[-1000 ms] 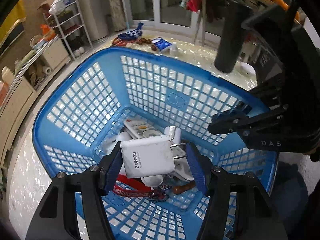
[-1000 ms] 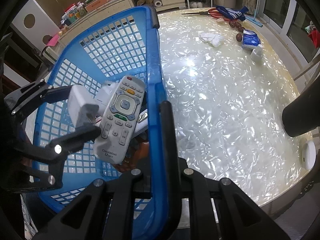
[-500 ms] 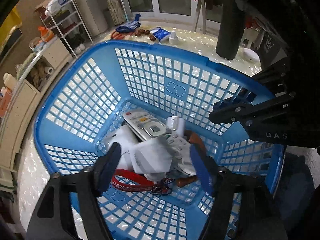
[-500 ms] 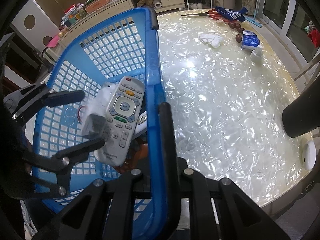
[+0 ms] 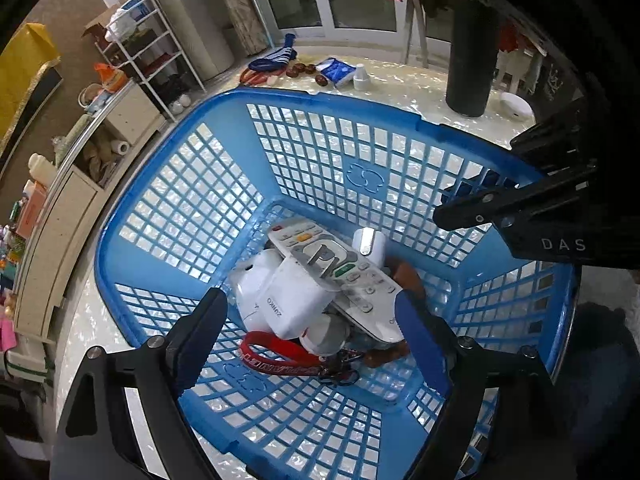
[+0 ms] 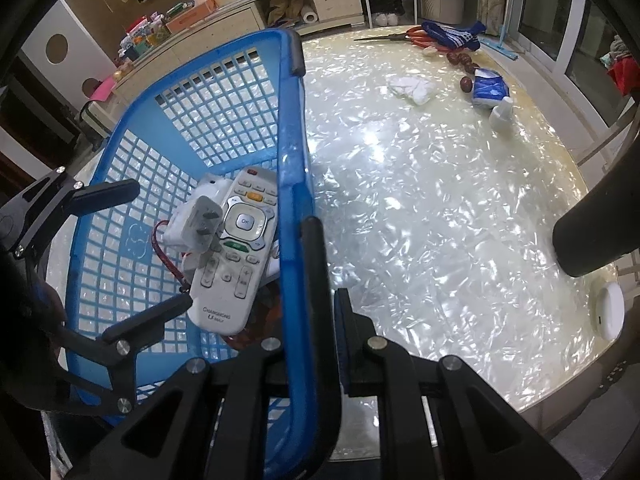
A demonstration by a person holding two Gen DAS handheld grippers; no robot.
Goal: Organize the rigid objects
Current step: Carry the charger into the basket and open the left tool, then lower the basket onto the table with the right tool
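A basket (image 5: 168,208) fills the frame's middle on the table (image 6: 440,208). In its bottom, a charger (image 5: 294,304) lies left of a remote (image 5: 340,276). A strap (image 5: 276,354) lies below them.

A blue lattice-walled plastic basket (image 5: 168,216) stands on the table. In its bottom lies a heap: a white ZUNKO plug adapter (image 5: 298,304) with prongs up, tilted against a white remote control (image 5: 340,276) lying face up across it, a red lanyard (image 5: 276,354) with keys beside them.
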